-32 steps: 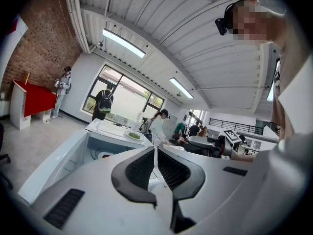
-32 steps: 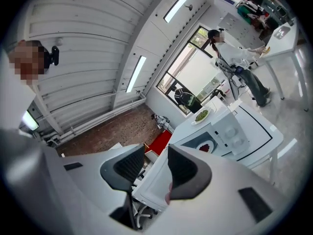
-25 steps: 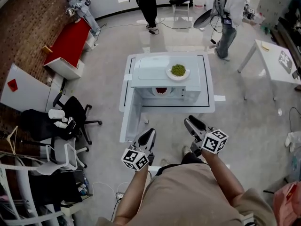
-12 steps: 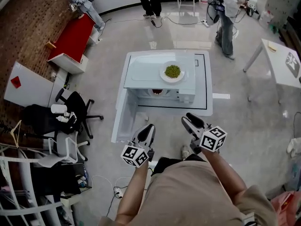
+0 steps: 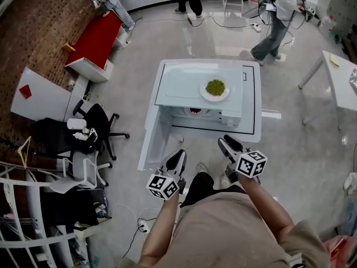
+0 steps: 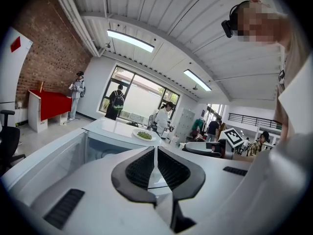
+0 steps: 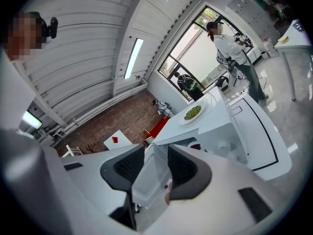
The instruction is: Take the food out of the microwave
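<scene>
A white microwave (image 5: 192, 88) stands on a low white table (image 5: 255, 124), with its door (image 5: 152, 141) swung open toward me on the left. Something red (image 5: 194, 110) shows inside the cavity. A white plate of green peas (image 5: 215, 88) rests on the microwave's top. My left gripper (image 5: 178, 158) hangs shut near my body, short of the open door, with nothing in it. My right gripper (image 5: 228, 145) is open and empty, short of the table's front edge. The left gripper view shows the peas plate (image 6: 144, 135) beyond the touching pads. From the right gripper view I see the peas plate (image 7: 193, 112) and the red food (image 7: 195, 146).
A black office chair (image 5: 99, 126) and a cluttered rack stand at the left. Farther back on the left is a red counter (image 5: 96, 39). At the right edge is another white table (image 5: 341, 78). People (image 5: 279, 13) move about at the back. Cables lie on the floor near my feet.
The head view has shifted, so the microwave sits slightly right and lower in frame. Both grippers stay low by my body. The people at the back have walked on.
</scene>
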A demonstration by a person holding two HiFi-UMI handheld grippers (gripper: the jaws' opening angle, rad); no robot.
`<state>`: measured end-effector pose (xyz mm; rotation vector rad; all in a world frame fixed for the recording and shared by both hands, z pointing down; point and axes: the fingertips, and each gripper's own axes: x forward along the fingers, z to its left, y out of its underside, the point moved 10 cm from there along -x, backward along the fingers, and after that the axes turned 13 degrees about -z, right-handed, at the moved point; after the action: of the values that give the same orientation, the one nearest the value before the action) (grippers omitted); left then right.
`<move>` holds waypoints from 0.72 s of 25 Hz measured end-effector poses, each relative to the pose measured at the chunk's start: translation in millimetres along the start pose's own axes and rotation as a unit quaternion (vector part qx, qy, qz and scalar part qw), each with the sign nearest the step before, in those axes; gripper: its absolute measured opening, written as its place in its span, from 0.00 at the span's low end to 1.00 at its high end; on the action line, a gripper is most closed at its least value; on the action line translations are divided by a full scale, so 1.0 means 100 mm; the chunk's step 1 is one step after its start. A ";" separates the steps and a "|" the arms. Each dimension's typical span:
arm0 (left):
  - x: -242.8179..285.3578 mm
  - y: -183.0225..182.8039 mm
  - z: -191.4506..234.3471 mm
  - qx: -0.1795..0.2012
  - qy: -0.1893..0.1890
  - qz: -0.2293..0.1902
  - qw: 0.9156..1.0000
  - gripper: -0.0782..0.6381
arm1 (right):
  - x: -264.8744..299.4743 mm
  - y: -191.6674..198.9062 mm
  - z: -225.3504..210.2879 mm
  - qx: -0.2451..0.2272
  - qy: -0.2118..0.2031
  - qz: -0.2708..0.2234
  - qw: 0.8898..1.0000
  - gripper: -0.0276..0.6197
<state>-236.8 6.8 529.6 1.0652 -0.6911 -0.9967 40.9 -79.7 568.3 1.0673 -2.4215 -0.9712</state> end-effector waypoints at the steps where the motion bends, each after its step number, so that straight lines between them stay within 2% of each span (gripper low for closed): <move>1: 0.01 -0.01 0.06 -0.001 0.000 0.002 1.000 0.12 | 0.06 0.04 -0.01 0.004 0.005 0.002 1.000 0.26; 8: 0.30 -0.02 0.52 0.004 0.022 0.033 0.999 0.12 | 0.61 0.35 -0.23 0.021 0.053 0.017 0.998 0.26; 18: 0.75 0.10 1.05 0.001 0.053 0.062 0.997 0.12 | 1.30 0.82 -0.73 0.035 0.131 0.010 0.991 0.26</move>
<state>-292.3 -99.8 576.2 1.0557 -0.6625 -0.8264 -50.7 -169.6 679.8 1.1148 -2.2603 -0.6937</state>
